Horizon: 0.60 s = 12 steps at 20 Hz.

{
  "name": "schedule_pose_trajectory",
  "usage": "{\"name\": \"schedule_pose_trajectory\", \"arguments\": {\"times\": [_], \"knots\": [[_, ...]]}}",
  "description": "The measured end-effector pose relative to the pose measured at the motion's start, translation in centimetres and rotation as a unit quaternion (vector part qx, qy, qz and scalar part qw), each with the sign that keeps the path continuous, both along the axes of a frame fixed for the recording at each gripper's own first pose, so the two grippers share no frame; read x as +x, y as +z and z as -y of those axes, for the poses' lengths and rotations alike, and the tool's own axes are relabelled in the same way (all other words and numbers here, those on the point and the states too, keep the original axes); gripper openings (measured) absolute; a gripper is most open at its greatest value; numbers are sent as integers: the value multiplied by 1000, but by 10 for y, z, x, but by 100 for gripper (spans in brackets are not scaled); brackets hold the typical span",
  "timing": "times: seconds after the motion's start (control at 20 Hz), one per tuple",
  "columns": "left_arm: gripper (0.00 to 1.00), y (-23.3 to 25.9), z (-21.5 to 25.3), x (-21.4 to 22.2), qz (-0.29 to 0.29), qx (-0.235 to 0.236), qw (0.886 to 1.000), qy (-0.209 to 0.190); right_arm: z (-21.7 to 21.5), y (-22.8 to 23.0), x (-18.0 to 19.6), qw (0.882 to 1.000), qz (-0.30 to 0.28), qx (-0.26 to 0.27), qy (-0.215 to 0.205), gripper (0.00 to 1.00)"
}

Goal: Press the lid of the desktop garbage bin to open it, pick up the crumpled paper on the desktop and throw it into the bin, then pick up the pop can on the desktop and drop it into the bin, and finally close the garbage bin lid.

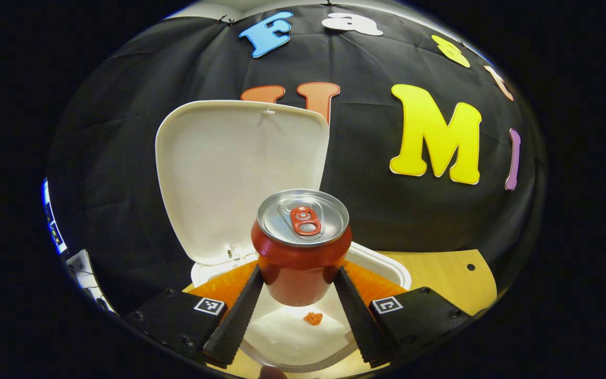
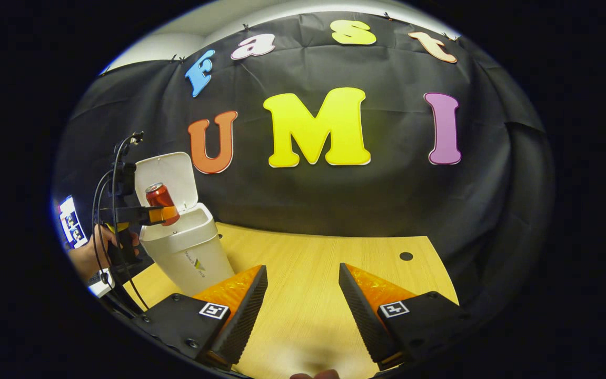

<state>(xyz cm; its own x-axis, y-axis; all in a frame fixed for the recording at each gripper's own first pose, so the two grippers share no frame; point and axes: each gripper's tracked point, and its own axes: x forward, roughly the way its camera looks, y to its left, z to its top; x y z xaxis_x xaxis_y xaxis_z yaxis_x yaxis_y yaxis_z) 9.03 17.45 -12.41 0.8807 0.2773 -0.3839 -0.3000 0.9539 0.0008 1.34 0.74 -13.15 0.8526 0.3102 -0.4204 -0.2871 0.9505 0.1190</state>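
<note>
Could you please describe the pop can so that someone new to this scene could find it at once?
Find the white garbage bin at the desk's left end, its lid standing open. Just above its mouth, the left gripper holds the pop can upright: the only red thing there, with a silver top.

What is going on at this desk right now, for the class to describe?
A person is holding a two-finger gripper in each hand. The left gripper grips a red pop can upright above the open white bin, whose lid stands raised. Something small and orange lies inside. The right gripper hangs open above the wooden desk, holding nothing.
</note>
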Motion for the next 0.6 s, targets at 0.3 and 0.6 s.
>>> {"name": "schedule_pose_trajectory", "arguments": {"times": [0.3,0.6], "knots": [[88,8,1,-1,9,13,1000,3,1,-2,0,1000,-1,-1,0,88],[95,46,12,-14,47,34,997,52,0,-2,-2,1000,-4,9,4,88]]}}
